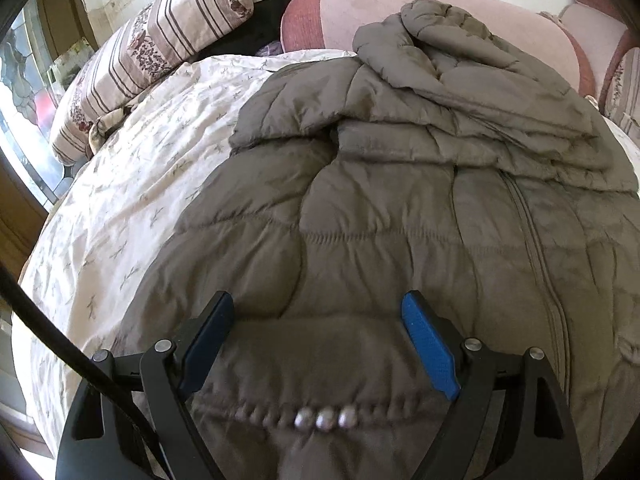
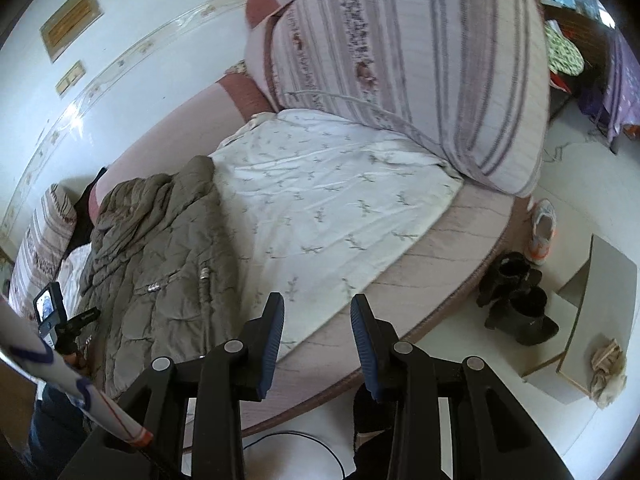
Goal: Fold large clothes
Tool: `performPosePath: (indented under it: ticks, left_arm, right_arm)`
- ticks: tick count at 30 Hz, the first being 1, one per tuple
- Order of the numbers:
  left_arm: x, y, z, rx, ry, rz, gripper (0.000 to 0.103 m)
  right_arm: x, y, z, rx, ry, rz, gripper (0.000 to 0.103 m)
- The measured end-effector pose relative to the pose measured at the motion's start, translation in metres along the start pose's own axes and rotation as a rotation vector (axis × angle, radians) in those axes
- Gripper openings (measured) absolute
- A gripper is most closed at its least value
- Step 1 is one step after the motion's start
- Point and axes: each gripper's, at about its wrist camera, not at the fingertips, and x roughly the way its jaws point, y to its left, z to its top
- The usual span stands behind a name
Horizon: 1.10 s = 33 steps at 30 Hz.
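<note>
A grey-brown quilted puffer jacket (image 1: 400,208) lies spread on the bed, zip up, with its sleeves and hood bunched at the far end. My left gripper (image 1: 319,298) hovers open over the jacket's near hem, just beyond a row of metal snaps (image 1: 324,420); nothing is between its blue pads (image 1: 428,340). In the right wrist view the jacket (image 2: 160,264) lies to the left. My right gripper (image 2: 317,300) is off to its right over the white sheet (image 2: 332,208) near the bed edge, partly open with nothing between its fingers.
Striped pillows (image 1: 156,52) (image 2: 420,72) rest at the bed's sides. A pink padded headboard (image 1: 400,12) curves behind. Beside the bed on the floor are black boots (image 2: 516,300), a sneaker (image 2: 542,232), a cardboard box (image 2: 596,312) and a cable (image 2: 312,440). A patterned sleeve (image 2: 44,356) is at lower left.
</note>
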Motion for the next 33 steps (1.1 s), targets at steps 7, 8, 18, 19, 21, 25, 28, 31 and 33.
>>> performPosePath:
  ticks: [7,8,18,19,21,25,28,31,33]
  left_arm:
    - [-0.028,0.008,-0.029,0.041,-0.046,0.009,0.085]
    - [-0.031,0.006,-0.03,0.046,-0.055,0.013,0.085]
    - [-0.055,0.025,-0.031,-0.032,-0.136,-0.035,0.085]
    - [-0.057,0.029,-0.031,-0.043,-0.14,-0.036,0.085]
    - [-0.062,0.039,-0.029,-0.061,-0.158,-0.027,0.085]
    - [-0.075,0.067,-0.03,-0.112,-0.205,-0.042,0.085]
    - [-0.078,0.089,-0.034,-0.119,-0.227,-0.031,0.085]
    - [-0.077,0.115,-0.042,-0.11,-0.242,-0.013,0.085]
    - [-0.075,0.14,-0.05,-0.125,-0.238,-0.014,0.085]
  right_arm:
    - [-0.003,0.0,-0.003,-0.007,0.0,-0.016,0.039]
    - [-0.004,-0.004,-0.003,0.004,-0.003,-0.016,0.039]
    - [-0.003,0.004,-0.002,-0.009,-0.006,0.003,0.041]
    - [-0.001,0.007,-0.001,-0.019,-0.005,0.011,0.042]
    - [0.002,0.011,0.0,-0.036,-0.005,0.031,0.044]
    - [0.016,0.016,0.007,-0.01,0.007,0.089,0.045]
    - [0.032,0.022,0.015,0.011,0.032,0.13,0.045]
    - [0.05,0.024,0.023,0.05,0.048,0.197,0.047]
    - [0.067,0.027,0.028,0.085,0.066,0.223,0.05]
